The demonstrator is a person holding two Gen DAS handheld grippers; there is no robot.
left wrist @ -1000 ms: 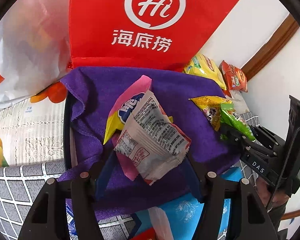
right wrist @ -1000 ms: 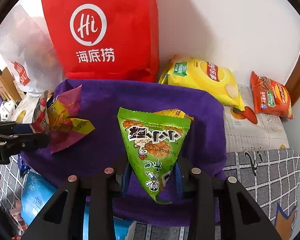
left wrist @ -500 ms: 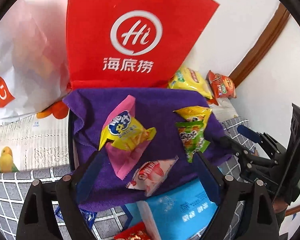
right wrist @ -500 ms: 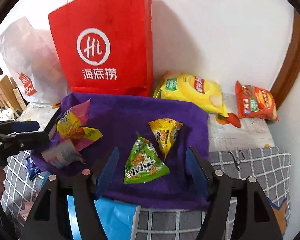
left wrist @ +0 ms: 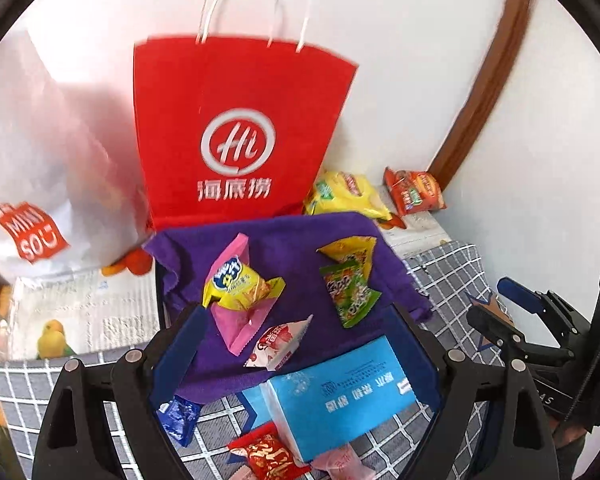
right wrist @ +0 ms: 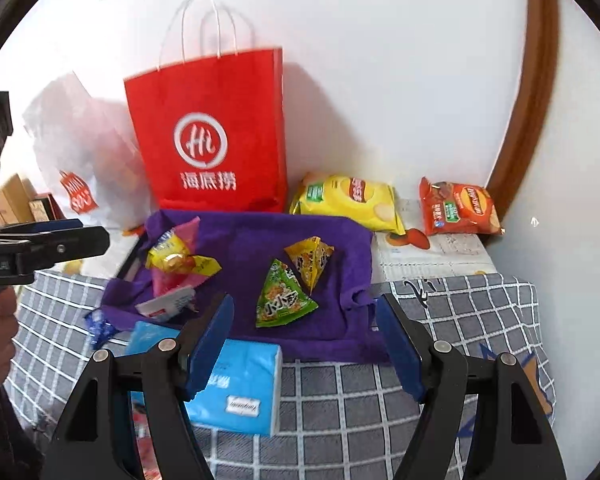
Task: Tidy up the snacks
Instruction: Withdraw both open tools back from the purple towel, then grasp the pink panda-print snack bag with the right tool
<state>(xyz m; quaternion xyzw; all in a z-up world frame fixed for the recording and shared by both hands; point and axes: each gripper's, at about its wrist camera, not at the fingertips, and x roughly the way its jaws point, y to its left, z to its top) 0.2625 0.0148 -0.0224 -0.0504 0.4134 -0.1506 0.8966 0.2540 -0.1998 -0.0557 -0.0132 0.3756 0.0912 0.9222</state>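
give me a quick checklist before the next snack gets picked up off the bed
1. Left gripper empty, jaws apart: ok.
2. Right gripper empty, jaws apart: ok.
3. Green triangular packet lying released on the purple cloth: ok.
4. White and red packet on the cloth, clear of the left fingers: ok.
5. Snacks still off the cloth: yellow chip bag and orange-red chip bag by the wall: not ok.
6. Whether the blue tissue pack belongs with the snacks: cannot tell.
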